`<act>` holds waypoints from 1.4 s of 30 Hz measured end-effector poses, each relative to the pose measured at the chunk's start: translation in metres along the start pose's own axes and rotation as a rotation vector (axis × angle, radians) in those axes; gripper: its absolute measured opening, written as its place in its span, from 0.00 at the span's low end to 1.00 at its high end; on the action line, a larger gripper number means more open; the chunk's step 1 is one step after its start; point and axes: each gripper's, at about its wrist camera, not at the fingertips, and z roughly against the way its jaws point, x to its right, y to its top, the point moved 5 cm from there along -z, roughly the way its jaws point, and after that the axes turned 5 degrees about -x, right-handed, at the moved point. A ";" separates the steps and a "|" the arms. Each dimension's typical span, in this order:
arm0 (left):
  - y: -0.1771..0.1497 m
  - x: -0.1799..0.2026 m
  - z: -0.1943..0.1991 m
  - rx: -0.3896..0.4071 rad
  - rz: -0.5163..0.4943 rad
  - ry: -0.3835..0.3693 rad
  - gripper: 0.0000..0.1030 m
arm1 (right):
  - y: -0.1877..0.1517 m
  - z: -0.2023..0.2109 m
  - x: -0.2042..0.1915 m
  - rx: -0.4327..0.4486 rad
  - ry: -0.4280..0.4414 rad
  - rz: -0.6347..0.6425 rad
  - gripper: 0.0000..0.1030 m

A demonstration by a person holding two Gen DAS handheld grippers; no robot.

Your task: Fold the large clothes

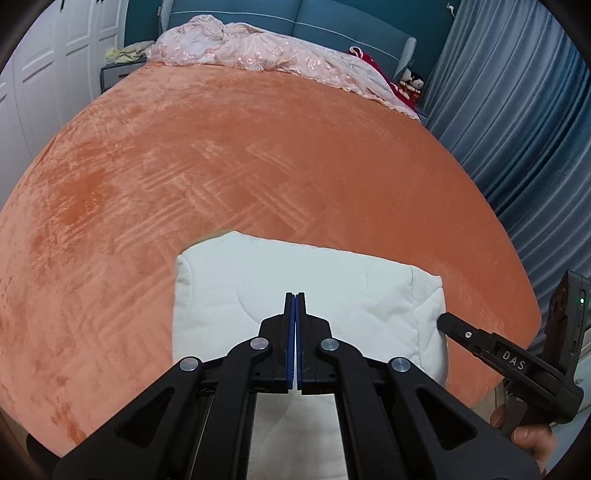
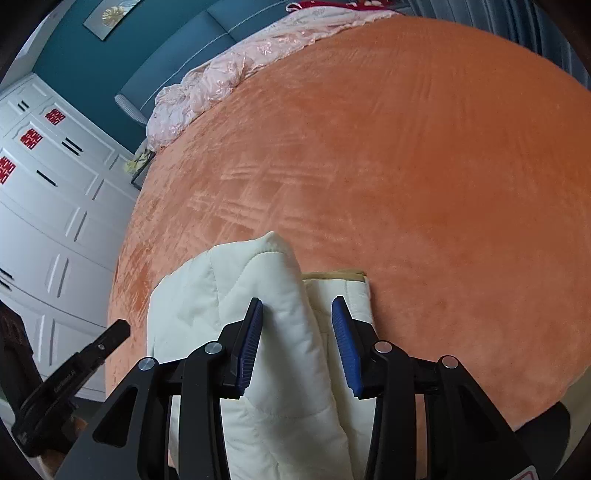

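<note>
- folded white quilted garment lies at the near edge of the bed, on the orange plush bedspread
- left gripper: blue pads pressed together, nothing visible between them; tips sit over the middle of the folded garment, can't tell if they touch it
- right gripper: jaws apart, a raised ridge of the garment bulges up between them; left pad is against the fabric, right pad looks just clear of it, so not clamped
- in the left wrist view the right gripper tip is at the garment's right edge
- tan inner layer shows at the far end of the fold
- crumpled pink embroidered quilt heaped at the head of the bed, well apart from the garment
- teal padded headboard behind it, grey-blue curtains on the right, white panelled wardrobe on the left
</note>
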 end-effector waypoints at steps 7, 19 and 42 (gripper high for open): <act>-0.017 0.020 -0.064 -0.107 -0.032 -0.027 0.00 | -0.010 -0.034 0.009 -0.009 -0.072 0.033 0.15; -0.036 0.023 -0.121 -0.065 -0.106 0.032 0.00 | -0.023 -0.081 0.035 -0.005 -0.135 0.084 0.20; -0.039 0.026 -0.146 0.001 -0.154 0.151 0.00 | -0.027 -0.097 0.033 0.099 -0.162 0.143 0.21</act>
